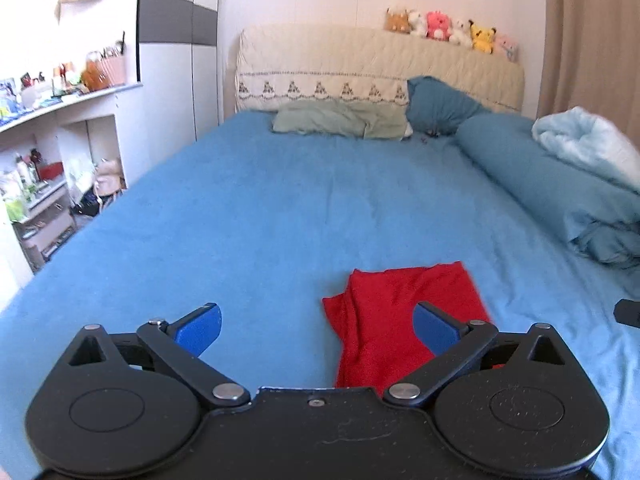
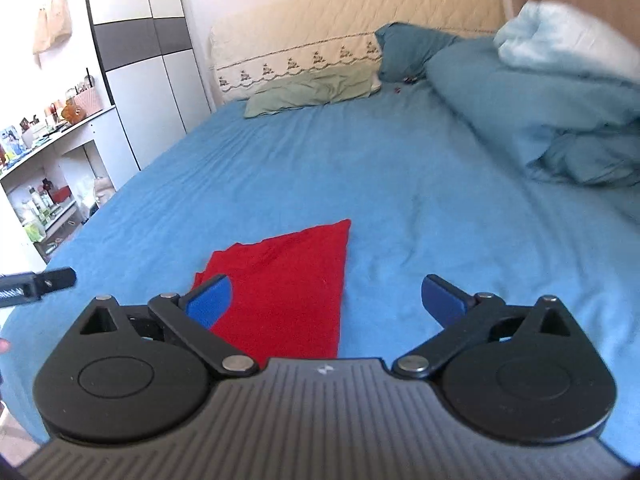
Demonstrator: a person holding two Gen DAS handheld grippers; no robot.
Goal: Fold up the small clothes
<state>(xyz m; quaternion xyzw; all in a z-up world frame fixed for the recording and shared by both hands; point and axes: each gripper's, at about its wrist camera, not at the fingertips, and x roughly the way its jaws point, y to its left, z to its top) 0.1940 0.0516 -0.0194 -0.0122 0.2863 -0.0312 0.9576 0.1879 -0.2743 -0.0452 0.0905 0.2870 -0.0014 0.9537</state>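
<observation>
**Inspector:** State of the tools?

**Assistant:** Left gripper (image 1: 316, 320) has its jaws spread wide, nothing between them. Right gripper (image 2: 326, 300) the same, jaws apart and empty (blue pads clear of any cloth).

**Inspector:** And the garment?

**Assistant:** The red garment (image 1: 404, 320) lies folded on the near part of the blue bedsheet (image 1: 280, 208), below both grippers, touching neither. A rolled blue duvet (image 1: 560, 200) sits far right; a green pillow (image 1: 340, 124) lies at the headboard.
</observation>
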